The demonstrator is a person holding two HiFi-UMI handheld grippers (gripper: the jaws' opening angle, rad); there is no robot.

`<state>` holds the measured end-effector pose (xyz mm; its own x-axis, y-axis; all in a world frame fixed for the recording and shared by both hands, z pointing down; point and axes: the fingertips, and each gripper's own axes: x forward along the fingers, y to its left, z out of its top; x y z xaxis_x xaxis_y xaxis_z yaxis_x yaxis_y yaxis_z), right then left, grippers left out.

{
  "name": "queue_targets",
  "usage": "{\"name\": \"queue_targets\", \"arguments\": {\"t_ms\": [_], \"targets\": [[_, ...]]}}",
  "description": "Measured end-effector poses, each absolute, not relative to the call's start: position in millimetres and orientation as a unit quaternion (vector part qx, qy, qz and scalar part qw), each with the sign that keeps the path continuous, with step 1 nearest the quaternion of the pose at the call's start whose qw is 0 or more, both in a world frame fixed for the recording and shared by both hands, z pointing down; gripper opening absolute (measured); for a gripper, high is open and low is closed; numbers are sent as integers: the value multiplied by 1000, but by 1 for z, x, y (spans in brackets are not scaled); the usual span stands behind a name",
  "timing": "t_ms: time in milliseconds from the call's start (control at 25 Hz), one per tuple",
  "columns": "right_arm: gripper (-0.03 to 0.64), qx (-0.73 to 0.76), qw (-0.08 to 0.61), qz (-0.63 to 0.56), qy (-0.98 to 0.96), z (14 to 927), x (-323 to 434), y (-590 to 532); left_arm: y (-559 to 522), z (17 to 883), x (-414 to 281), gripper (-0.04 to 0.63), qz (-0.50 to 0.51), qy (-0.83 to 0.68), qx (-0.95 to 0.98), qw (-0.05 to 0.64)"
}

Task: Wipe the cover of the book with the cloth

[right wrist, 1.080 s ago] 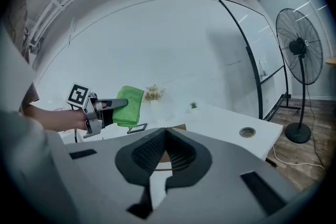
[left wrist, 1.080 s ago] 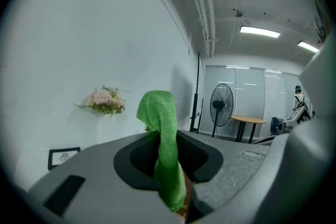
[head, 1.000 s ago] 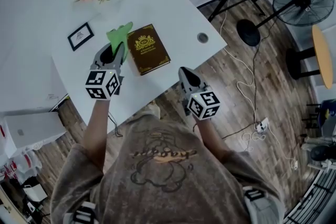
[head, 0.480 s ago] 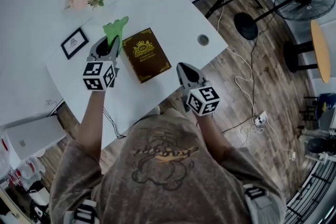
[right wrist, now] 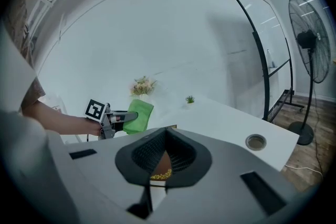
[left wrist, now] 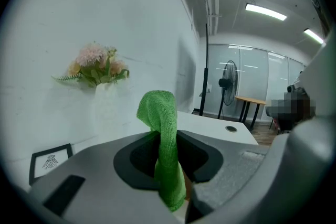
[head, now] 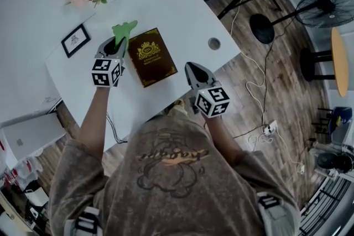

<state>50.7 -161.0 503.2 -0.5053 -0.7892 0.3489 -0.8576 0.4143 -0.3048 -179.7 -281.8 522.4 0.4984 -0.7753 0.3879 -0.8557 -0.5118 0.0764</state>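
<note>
Head view is showing the left gripper [head: 116,44] stretched forward over the smooth white table [head: 182,14] in the upper left of the frame, its jaws pinching a fuzzy green cloth [head: 124,30] just beside the flat brown book [head: 151,57] with gold ornament. The right gripper [head: 194,70] is hovering at the book's lower right, its jaws pressed together on nothing.

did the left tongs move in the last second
Yes. The left tongs, holding the cloth, moved away from the person, alongside the book.
</note>
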Motion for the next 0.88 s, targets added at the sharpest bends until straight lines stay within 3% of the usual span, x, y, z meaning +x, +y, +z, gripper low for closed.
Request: {"name": "queue_targets", "arguments": {"t_ms": [480,880], "targets": [[3,480,86,236,-840,516,59,-179,-283,594,-171,77,218,-458,848,154],[3,470,89,249,-842,527,61,-186,-279,602,-166,77,225,-459,845,157]]}}
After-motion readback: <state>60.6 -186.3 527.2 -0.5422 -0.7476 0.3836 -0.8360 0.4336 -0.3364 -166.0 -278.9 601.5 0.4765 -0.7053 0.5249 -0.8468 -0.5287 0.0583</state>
